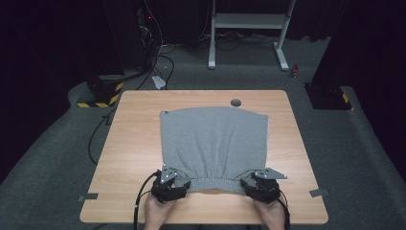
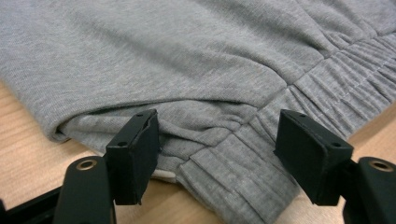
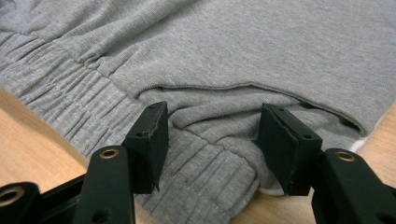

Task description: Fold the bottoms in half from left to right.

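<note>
Here, grey garment (image 1: 213, 143) waistband corners between both grippers' open jaws

Both hands reach in from the near edge, the left gripper (image 1: 184, 184) and right gripper (image 1: 245, 183) low and angled toward each other, each with jaws spread wide and clamping nothing.

One grey garment (image 1: 213, 143), two claws (image 1: 178, 184)

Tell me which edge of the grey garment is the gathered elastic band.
The near edge, running between the left gripper and right gripper; the far edge lies flat and ungathered.
</note>
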`<state>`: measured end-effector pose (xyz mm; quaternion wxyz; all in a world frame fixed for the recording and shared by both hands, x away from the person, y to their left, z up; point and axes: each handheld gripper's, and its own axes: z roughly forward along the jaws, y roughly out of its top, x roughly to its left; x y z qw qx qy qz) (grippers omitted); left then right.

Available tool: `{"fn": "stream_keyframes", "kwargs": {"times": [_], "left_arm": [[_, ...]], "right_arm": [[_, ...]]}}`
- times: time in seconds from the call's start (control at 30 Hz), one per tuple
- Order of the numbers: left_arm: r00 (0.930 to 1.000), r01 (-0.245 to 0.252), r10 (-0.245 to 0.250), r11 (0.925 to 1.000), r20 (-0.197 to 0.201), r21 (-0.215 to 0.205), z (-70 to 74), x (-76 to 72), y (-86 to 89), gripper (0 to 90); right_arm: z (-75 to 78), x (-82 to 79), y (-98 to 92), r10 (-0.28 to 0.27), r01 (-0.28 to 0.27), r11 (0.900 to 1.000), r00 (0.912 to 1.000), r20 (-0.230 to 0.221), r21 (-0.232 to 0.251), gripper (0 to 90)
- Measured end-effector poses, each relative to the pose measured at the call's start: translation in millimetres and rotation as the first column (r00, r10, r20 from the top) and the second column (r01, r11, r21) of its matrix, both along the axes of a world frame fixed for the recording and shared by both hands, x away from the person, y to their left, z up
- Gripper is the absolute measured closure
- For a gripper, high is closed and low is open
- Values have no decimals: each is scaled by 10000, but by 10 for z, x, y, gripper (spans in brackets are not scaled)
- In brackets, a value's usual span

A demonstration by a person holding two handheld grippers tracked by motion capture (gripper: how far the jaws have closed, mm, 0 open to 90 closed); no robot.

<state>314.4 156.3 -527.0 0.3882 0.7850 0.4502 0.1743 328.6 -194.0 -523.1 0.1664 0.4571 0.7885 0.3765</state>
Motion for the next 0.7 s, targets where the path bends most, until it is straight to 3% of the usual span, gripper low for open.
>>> {"fn": "stream_keyframes", "kwargs": {"times": [0.7], "left_arm": [[9999,124,-124,9999,-16,67,0,-248,-73,302]], "right_arm": [[2,-281,-8,120,-118,9996,9999,87,-245,433]]}}
